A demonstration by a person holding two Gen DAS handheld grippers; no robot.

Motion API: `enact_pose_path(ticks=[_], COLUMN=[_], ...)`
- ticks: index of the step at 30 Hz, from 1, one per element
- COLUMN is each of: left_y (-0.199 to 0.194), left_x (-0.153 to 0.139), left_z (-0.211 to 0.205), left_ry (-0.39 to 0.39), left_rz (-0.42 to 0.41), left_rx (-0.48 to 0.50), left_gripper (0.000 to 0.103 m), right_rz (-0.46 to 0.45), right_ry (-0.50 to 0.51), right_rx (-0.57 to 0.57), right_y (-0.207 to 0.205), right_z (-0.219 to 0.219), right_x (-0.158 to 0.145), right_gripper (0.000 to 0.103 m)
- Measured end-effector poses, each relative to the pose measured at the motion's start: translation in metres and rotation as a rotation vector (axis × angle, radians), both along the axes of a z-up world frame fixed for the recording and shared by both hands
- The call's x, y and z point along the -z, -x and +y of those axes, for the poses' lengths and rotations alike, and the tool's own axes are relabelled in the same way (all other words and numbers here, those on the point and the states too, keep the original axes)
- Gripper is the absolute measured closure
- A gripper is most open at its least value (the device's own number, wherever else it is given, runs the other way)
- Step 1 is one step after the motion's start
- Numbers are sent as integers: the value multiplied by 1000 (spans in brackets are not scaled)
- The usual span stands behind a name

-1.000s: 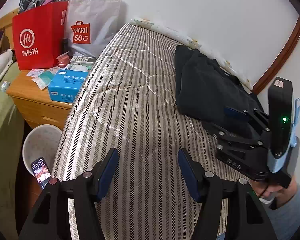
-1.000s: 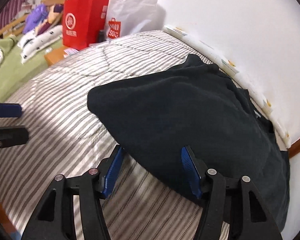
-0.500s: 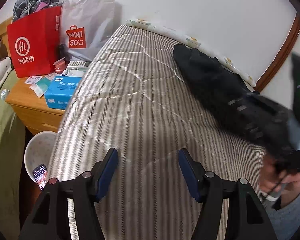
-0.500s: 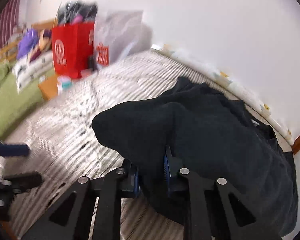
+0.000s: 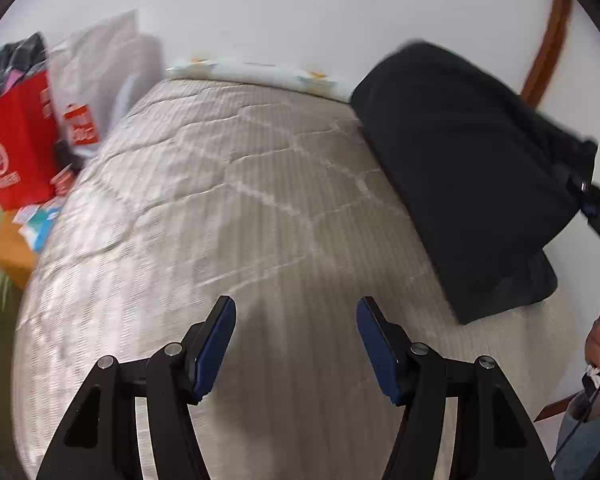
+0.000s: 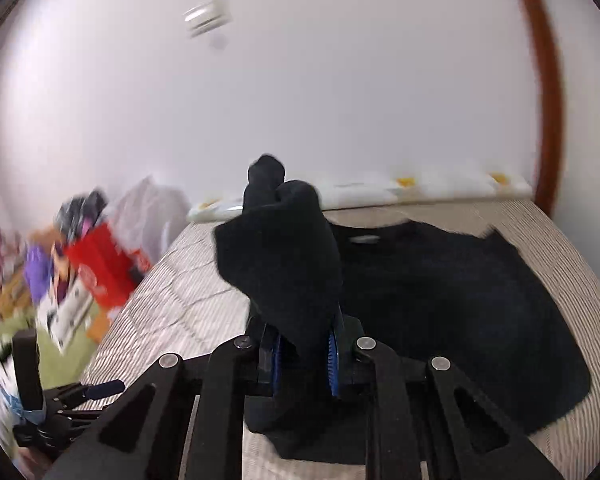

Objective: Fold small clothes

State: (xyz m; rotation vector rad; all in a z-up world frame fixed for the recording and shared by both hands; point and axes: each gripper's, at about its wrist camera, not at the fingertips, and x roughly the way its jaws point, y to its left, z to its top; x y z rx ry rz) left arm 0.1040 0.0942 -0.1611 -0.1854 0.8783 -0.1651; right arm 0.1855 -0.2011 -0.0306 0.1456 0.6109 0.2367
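right gripper [image 6: 303, 350] jaws clenched on a fold of black garment [image 6: 440, 292], lifted off the striped bed [image 5: 228, 216]; left gripper [image 5: 296, 326] jaws released, empty.

1 black garment [image 6: 440, 288] and 1 striped mattress [image 5: 228, 216]. 2 grippers [image 5: 296, 336] [image 6: 303, 354]. 2 shopping bags: 1 red bag [image 5: 14, 152], 1 white bag [image 5: 100, 76].

No lettering can be read. The red paper bag [image 5: 18, 148] carries a white round logo with blurred characters beneath it, and the white plastic bag [image 5: 100, 76] bears an orange-red logo patch smeared beyond reading.
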Motion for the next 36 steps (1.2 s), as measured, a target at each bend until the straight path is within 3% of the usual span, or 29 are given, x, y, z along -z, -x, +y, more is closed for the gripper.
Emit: enact_pose_path(ticks=[3, 8, 11, 13, 17, 18, 30, 31, 33, 34, 36], left_y=[-7, -13, -12, -10, -3, -3, -23, -20, -28, -29, -28], left_x=[-2, -1, 3, 5, 8, 10, 27, 27, 29, 30, 31], left_z=[-26, -69, -91, -102, -117, -121, -189, -189, -197, -199, -205], left_ry=[12, 37, 50, 60, 67, 63, -35, -48, -85, -98, -149], left_rz=[-11, -20, -17, -11, -18, -15, 28, 21, 12, 11, -4], left_rx=[40, 152, 220, 255, 315, 326, 369, 363, 334, 330, 331], left_gripper=[43, 42, 42, 40, 35, 34, 34, 34, 34, 34, 32], right_rz=[17, 120, 187, 195, 143, 130, 199, 204, 202, 190, 139], right_ry=[-30, -72, -136, -158, -156, -163, -231, -243, -223, -192, -132], right_rx=[64, 166, 162, 150, 156, 153, 146, 154, 148, 135, 103], right_y=[2, 6, 5, 7, 16, 18, -37, -44, -55, -59, -61], right_z=[-45, -112, -133, -140, -143, -145, -136, -135, -130, -126, -122], right_x=[8, 53, 78, 84, 77, 76, 94, 94, 91, 88, 78], right_gripper=[89, 90, 89, 85, 50, 48, 45, 47, 67, 84, 87])
